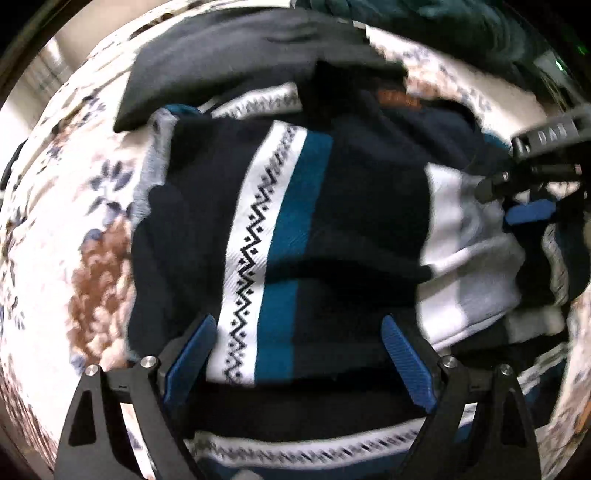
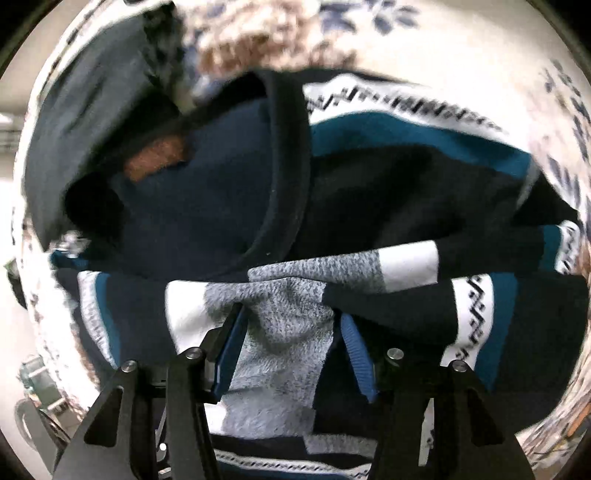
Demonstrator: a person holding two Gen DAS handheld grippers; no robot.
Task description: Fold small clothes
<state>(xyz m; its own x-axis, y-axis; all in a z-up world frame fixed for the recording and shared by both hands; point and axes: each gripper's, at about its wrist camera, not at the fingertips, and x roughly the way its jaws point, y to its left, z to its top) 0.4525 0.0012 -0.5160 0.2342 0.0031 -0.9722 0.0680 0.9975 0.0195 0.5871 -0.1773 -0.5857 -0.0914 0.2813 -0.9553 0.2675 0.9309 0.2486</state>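
Note:
A small navy knit sweater (image 1: 343,221) with white zigzag bands, teal stripes and grey-and-white sleeve ends lies partly folded on a floral bedspread (image 1: 74,229). My left gripper (image 1: 299,328) is open just above its navy, teal and white part, jaws wide apart. My right gripper (image 2: 290,317) is shut on the sweater's grey fuzzy sleeve part (image 2: 291,332), which is bunched between the blue pads (image 2: 232,350). The right gripper also shows at the right edge of the left wrist view (image 1: 532,210). The sweater's navy collar (image 2: 288,166) and a brown label (image 2: 155,158) show in the right wrist view.
A dark grey folded garment (image 1: 221,62) lies behind the sweater on the bedspread. A dark teal cloth (image 1: 424,18) is piled at the far back. The white, brown and blue floral bedspread (image 2: 461,48) surrounds the sweater.

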